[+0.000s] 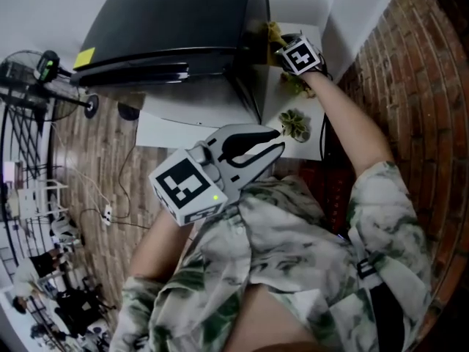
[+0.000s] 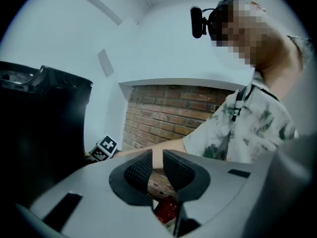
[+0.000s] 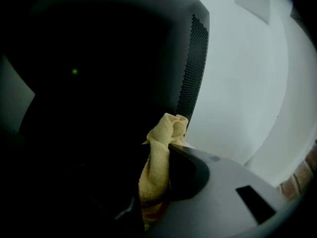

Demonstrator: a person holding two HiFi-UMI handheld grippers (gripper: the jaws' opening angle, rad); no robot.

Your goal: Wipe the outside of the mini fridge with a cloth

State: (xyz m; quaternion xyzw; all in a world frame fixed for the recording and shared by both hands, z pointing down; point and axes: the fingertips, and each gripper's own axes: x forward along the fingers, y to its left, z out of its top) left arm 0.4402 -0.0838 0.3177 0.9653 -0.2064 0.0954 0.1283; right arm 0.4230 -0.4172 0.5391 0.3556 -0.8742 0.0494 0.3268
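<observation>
1. The mini fridge (image 1: 176, 28) stands toward the back left of the white worktop (image 1: 183, 127), black and smooth-sided. I judge it heavy and rigid, so it should stay put under wiping pressure. Its glossy panels should let fabric slide easily.
2. My left gripper (image 1: 277, 141) hangs in front of my chest, well apart from the fridge. Its jaws sit nearly together with a narrow gap and nothing in it, so it plays no part for now.
3. The cloth (image 3: 157, 167) is yellow, soft and limp, bunched into a narrow roll. Its folded top sticks out past the jaw tips, right up against the fridge's right side, just beside the perforated vent (image 3: 193, 58). I cannot tell whether it presses on the panel. It looks light and yielding, so I judge only the part standing proud of the jaws will wipe. The best hold is on the bunched middle, leaving a good pad free. The vent holes may catch the weave.
4. My right gripper (image 1: 278, 41) is clenched on that cloth, my arm reaching out along the worktop's right edge. The squeeze looks firm enough that a drag across the panel should not pull the fabric out.
5. A small potted plant (image 1: 295, 123) sits near the worktop's front right corner, under my forearm. It looks light and easy to knock.
</observation>
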